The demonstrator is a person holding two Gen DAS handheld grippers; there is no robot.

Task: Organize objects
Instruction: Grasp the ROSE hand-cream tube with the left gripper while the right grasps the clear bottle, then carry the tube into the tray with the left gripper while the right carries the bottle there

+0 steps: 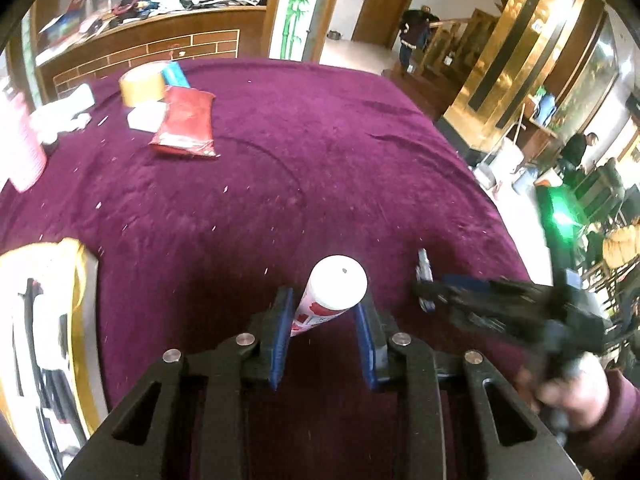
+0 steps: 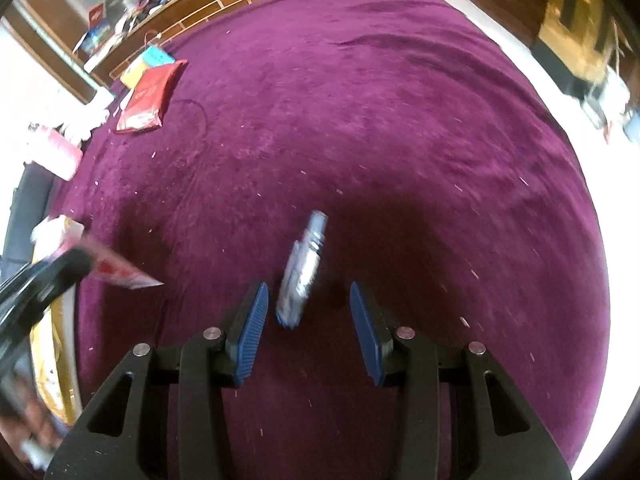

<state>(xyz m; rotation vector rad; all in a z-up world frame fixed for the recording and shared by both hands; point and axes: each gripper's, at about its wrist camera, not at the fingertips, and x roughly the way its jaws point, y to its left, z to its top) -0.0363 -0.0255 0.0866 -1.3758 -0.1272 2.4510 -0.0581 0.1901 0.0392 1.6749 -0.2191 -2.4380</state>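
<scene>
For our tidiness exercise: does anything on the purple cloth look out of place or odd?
Yes. Pale crumbs speckle the cloth, and a red packet lies askew on a white pad.

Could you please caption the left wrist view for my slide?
Left gripper clamps a white-capped red-and-white tube above the purple tablecloth, right gripper alongside.

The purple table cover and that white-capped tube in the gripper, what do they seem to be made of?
The table cover looks like plush velvet-type fabric: matte purple pile with brushed streaks and lint specks. The tube, held in the left gripper, looks like smooth plastic with a glossy white cap and red print; blur leaves the exact material open.
</scene>
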